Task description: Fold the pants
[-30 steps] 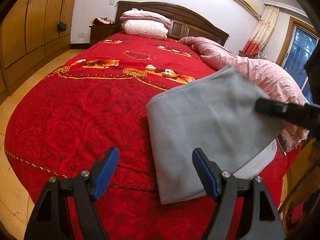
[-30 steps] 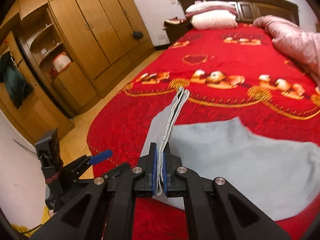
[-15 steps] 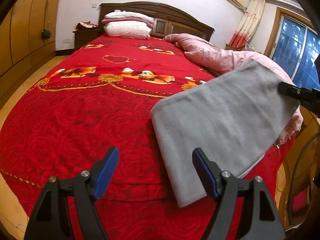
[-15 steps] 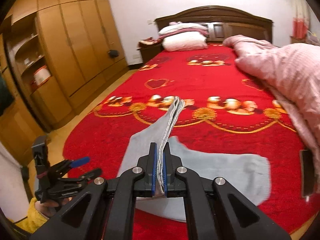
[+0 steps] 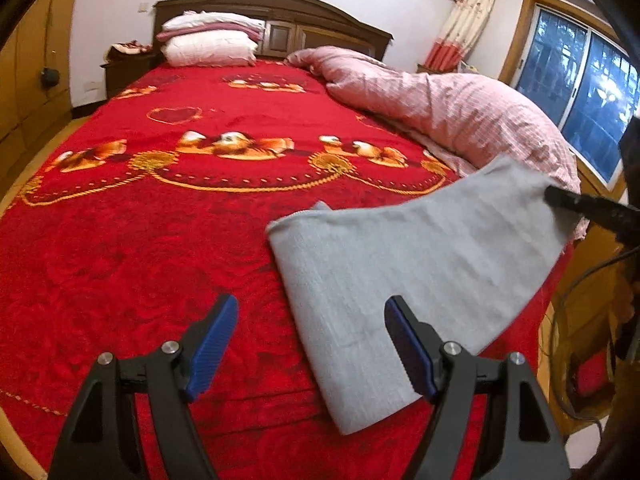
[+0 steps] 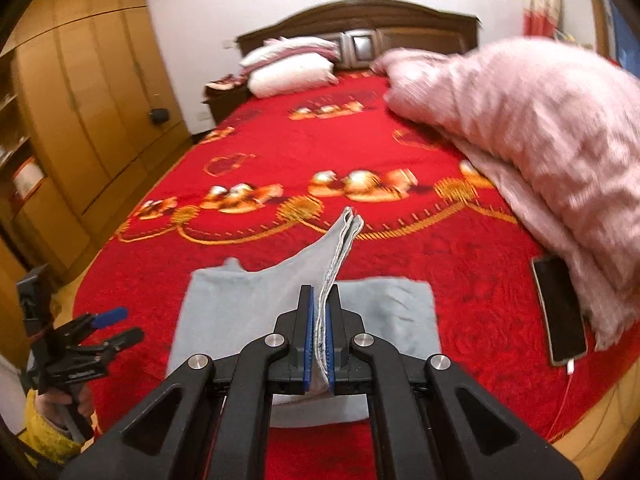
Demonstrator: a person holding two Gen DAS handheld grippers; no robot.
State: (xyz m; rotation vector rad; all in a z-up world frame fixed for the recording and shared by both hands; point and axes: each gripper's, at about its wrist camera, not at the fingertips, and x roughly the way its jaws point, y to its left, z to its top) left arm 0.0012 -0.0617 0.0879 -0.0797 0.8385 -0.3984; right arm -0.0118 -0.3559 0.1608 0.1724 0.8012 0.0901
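Grey pants [image 5: 404, 276] lie partly folded on the red bedspread near the foot of the bed, with their right end lifted off the bed. My right gripper [image 6: 319, 336] is shut on that lifted edge of the pants [image 6: 240, 300], whose layered hem sticks up between the blue pads. The same gripper shows as a black bar [image 5: 580, 204] at the right of the left wrist view. Just short of the pants' near edge, my left gripper [image 5: 312, 344] hangs open and holds nothing. It shows again at the left of the right wrist view [image 6: 112, 324], held by a hand in a yellow sleeve.
A pink quilt [image 6: 540, 128] is heaped along the right side of the bed. A phone [image 6: 558, 308] on a charging cable lies beside it. Pillows [image 5: 208, 40] rest at the headboard. Wooden wardrobes [image 6: 80, 100] line the left wall, and a window [image 5: 580, 100] is on the right.
My right gripper has carried the held end of the pants rightward, stretching the cloth out. The left gripper has stayed open and swung to the right over the bed.
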